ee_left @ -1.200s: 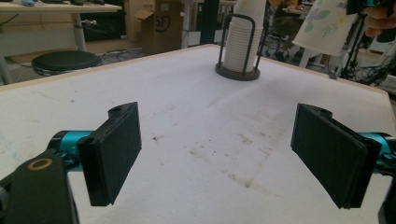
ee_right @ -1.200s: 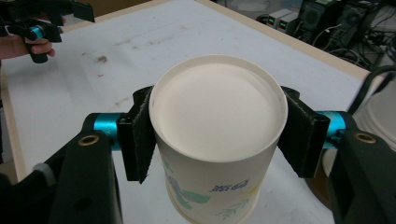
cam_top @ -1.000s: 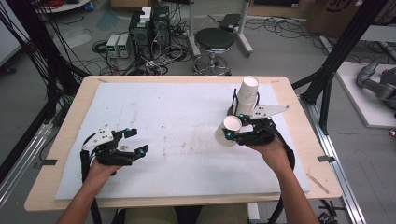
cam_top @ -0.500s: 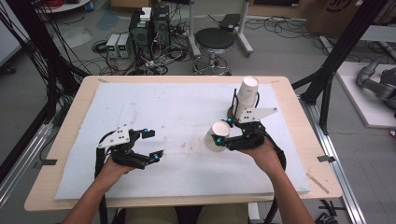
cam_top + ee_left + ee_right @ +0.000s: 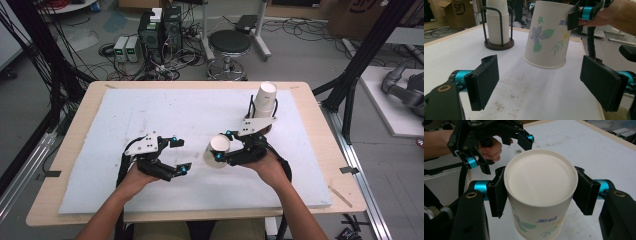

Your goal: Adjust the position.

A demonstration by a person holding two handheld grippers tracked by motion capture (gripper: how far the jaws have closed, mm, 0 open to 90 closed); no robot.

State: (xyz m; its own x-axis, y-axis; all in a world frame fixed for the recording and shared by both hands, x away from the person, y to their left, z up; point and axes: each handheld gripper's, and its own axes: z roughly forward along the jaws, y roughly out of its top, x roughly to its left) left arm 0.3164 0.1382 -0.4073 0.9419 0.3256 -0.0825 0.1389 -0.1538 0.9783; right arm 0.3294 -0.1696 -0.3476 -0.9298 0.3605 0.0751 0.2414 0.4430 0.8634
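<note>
A: What's at nine o'clock on the pad?
B: The left gripper, jaws spread wide with nothing between them, aimed at three o'clock.
A: And the cup?
B: Near centre, held off the pad upside down, clamped by the right gripper.
A: Farther right?
B: A cup stack at one o'clock, in its rack.
</note>
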